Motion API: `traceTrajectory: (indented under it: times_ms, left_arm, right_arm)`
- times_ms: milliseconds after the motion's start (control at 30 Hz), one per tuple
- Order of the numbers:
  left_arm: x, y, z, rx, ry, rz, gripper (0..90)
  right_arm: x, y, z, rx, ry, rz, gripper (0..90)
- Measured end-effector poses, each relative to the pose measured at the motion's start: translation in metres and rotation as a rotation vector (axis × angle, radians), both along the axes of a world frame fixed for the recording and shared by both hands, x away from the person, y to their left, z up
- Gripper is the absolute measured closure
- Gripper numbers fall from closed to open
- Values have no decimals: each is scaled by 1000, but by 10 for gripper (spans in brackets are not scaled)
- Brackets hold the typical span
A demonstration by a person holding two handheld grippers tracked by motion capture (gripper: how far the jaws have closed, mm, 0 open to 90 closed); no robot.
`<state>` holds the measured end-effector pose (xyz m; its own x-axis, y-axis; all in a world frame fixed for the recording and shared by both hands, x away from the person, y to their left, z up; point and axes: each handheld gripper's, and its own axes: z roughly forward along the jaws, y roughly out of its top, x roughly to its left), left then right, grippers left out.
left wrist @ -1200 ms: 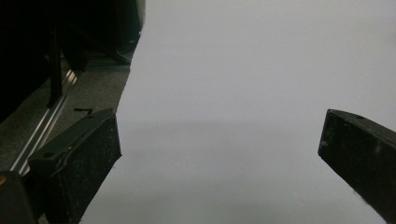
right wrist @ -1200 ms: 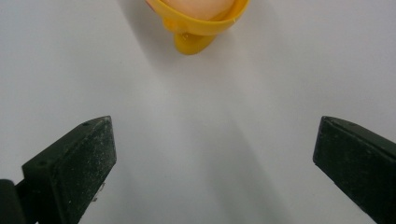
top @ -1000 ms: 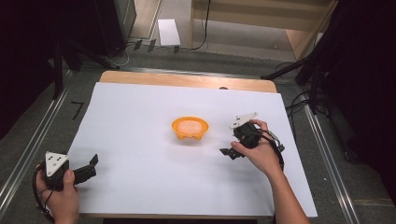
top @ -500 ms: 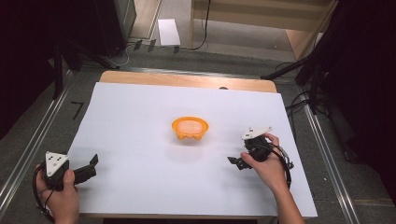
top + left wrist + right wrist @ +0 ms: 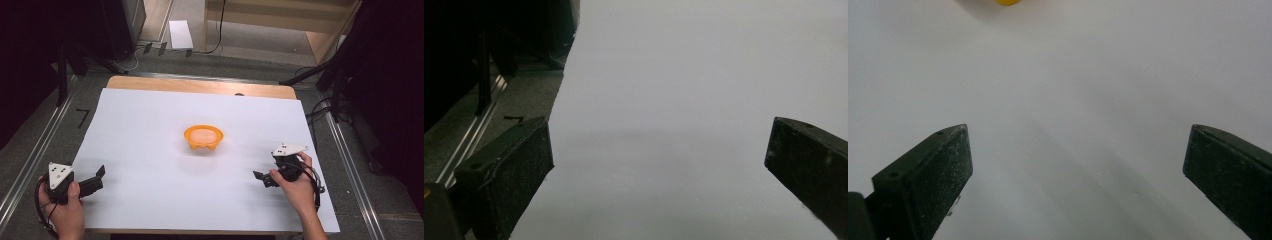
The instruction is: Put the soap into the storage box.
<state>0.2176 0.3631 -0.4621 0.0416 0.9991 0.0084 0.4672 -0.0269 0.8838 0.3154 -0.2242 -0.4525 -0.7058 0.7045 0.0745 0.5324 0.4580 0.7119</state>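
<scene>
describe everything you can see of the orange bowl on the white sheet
The orange bowl is small, round and looks like glossy plastic, with a slightly flared rim and scalloped feet along its near base. It stands upright near the middle of the white sheet, casting a soft shadow toward the person. Something pale fills its inside; what it is cannot be told. Nothing touches it: both tools are well apart from it. Its yellow-orange edge also peeks in at the top of the right gripper view.

White sheet on wooden table, grey carpet floor, dark surroundings
</scene>
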Motion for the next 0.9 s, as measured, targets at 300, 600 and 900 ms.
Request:
traceTrajectory:
  times_ms: [300,600,900]
  left_arm:
    - [0,0,0,3,0,3,0]
    - [0,0,0,2,-2,3,0]
    - [0,-1,0,3,-2,4,0]
  right_arm:
    - [-16,-31,-5,45,-28,-97,0]
    - [-34,-59,-14,83,-37,-180,0]
    - [-54,-87,-23,119,-52,-262,0]
